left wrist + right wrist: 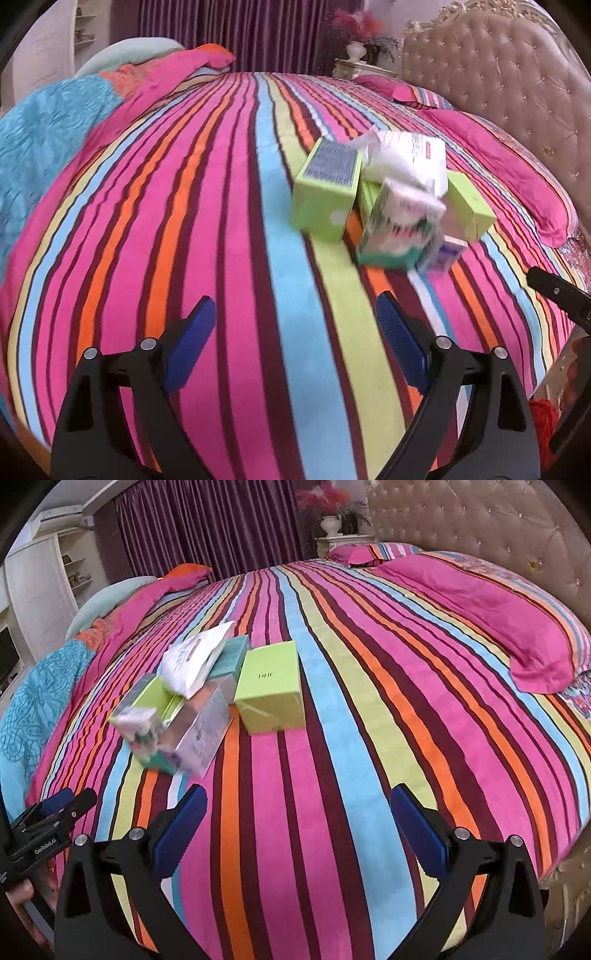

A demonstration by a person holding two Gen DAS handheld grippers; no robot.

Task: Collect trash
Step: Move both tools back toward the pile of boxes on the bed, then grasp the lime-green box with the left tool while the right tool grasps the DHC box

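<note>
Both grippers stand with jaws spread apart and nothing between the ribbed blue pads. Left gripper [295, 334] hangs above the striped bedspread [207, 229]; right gripper [297, 827] does likewise, just beside it. Left gripper's black frame also shows at the lower left edge of the right wrist view, where the lettering "GenRoboAI" can be read on its side and part of a hand [22, 893] grips it.

Trash pile [391, 195] lies on the bed ahead of both grippers, well apart from the pads: ahead and to the right of the left gripper, ahead and to the left of the right one. It is a close cluster of cardboard cartons and soft packaging, touching or overlapping one another. Lime-green box [271, 688] sits at the pile's right edge in the right wrist view, square-edged, smooth, with a small row of dark marks on top. Another green box [327, 188] carries a dense block of print, too blurred to read. White soft pouch [197, 661] rests on top, crumpled, with a red label that cannot be read. Silver-sided carton [201, 734] and a teal-and-white carton [395, 229] lie nearest the grippers.

Bedspread is plush, in pink, orange, blue, yellow-green and maroon stripes. Pink pillow [491, 616] lies before the tufted, studded headboard [509, 74].
</note>
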